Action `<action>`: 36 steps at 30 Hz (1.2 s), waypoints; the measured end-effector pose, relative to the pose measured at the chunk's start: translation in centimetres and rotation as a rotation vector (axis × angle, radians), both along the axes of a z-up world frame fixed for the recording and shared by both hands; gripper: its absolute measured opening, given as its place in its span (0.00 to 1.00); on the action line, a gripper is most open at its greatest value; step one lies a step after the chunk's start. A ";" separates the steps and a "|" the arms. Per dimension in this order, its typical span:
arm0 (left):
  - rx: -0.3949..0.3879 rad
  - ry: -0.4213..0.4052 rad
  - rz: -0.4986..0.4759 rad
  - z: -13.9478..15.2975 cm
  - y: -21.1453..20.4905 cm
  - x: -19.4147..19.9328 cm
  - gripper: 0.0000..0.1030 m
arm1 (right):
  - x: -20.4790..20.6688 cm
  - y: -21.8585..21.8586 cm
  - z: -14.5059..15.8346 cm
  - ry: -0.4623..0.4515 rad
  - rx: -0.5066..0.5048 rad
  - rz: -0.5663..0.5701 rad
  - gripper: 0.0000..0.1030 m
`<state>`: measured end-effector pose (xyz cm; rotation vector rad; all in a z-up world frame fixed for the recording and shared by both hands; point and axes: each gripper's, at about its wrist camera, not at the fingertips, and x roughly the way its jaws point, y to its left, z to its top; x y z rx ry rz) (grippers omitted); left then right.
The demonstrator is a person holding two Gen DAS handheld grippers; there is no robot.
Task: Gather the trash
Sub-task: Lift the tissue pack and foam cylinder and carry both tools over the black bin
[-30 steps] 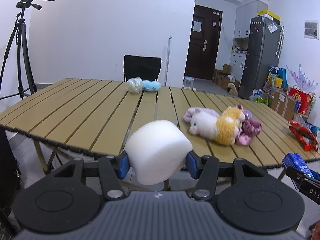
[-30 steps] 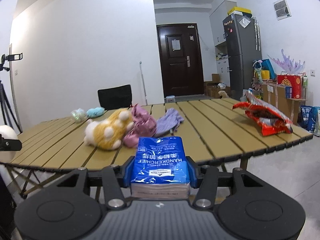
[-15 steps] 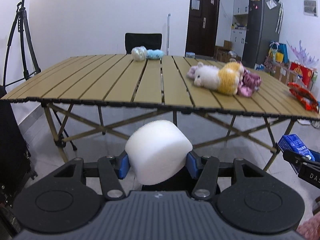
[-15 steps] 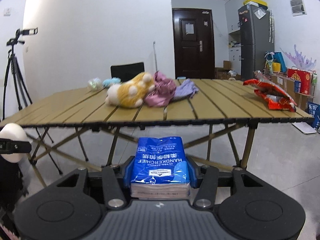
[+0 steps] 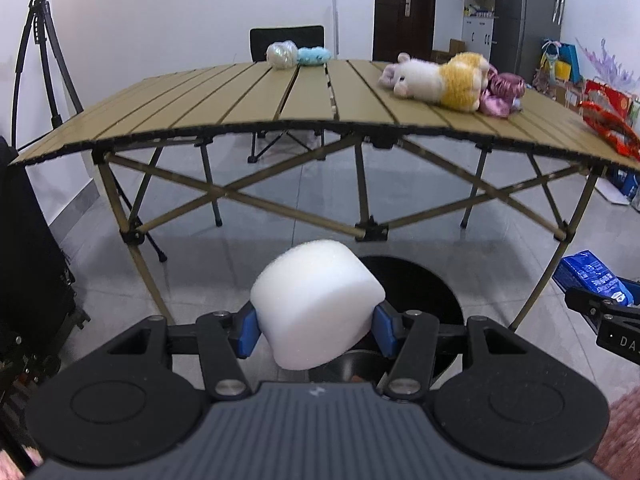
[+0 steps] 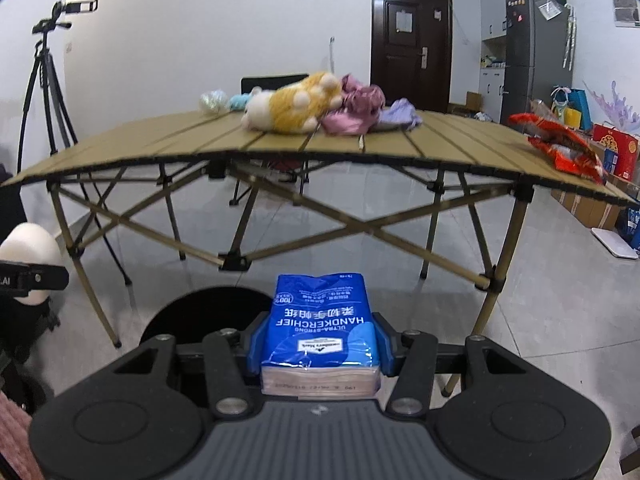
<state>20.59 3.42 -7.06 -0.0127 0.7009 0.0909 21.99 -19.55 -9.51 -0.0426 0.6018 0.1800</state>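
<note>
**Both grippers loaded above the black bin**

In the left wrist view, the left gripper (image 5: 316,330) sits at lower centre, its blue pads clamped on a white foam block (image 5: 318,310). Just behind the block is the round black bin (image 5: 432,292) on the floor. At the right edge the right gripper's blue tissue pack (image 5: 592,278) shows.

In the right wrist view, the foam block appears at the far left edge. The bin's rim sits lower centre-left, and the right gripper (image 6: 320,346) is clamped on the tissue pack at lower centre. At upper right, a red snack bag (image 6: 560,148) lies on the folding table (image 6: 160,140).
</note>
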 end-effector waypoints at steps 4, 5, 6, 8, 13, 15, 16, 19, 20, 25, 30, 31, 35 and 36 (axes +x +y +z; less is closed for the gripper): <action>0.009 0.034 0.009 -1.1 0.6 -0.2 0.54 | -0.4 0.1 -1.0 0.030 -0.012 0.008 0.49; 0.011 0.044 0.013 -1.4 0.7 -0.3 0.54 | -0.5 0.1 -1.3 0.039 -0.015 0.008 0.49; 0.013 0.053 0.017 -1.7 0.8 -0.3 0.54 | -0.5 0.1 -1.5 0.047 -0.018 0.008 0.49; 0.014 0.069 0.023 -2.1 1.0 -0.4 0.54 | -0.5 0.1 -1.9 0.062 -0.021 0.005 0.49; 0.011 0.098 0.037 -2.7 1.4 -0.2 0.54 | -0.1 0.1 -2.6 0.091 -0.017 -0.006 0.49; 0.010 0.108 0.042 -2.9 1.4 0.1 0.54 | 0.1 0.1 -2.7 0.096 -0.016 -0.011 0.49; 0.010 0.113 0.043 -3.0 1.4 0.2 0.54 | 0.1 0.0 -2.7 0.097 -0.016 -0.013 0.49; 0.012 0.127 0.044 -3.2 1.2 0.5 0.54 | 0.5 0.0 -2.7 0.103 -0.018 -0.024 0.49; 0.012 0.133 0.044 -3.3 1.2 0.7 0.54 | 0.7 0.0 -2.8 0.105 -0.019 -0.027 0.49; 0.005 0.172 0.054 -3.9 1.3 1.8 0.54 | 1.6 0.1 -3.2 0.116 -0.029 -0.036 0.49; -0.019 0.213 0.062 -4.5 1.2 3.3 0.54 | 2.5 0.2 -3.7 0.127 -0.023 -0.045 0.49; -0.027 0.219 0.059 -4.6 1.1 3.7 0.54 | 2.7 0.1 -3.8 0.130 -0.023 -0.048 0.49; -0.031 0.239 0.046 -4.9 0.2 4.7 0.54 | 3.3 -0.1 -4.2 0.145 -0.022 -0.062 0.49; -0.034 0.246 0.043 -5.1 0.0 5.1 0.54 | 3.5 -0.2 -4.3 0.150 -0.021 -0.067 0.49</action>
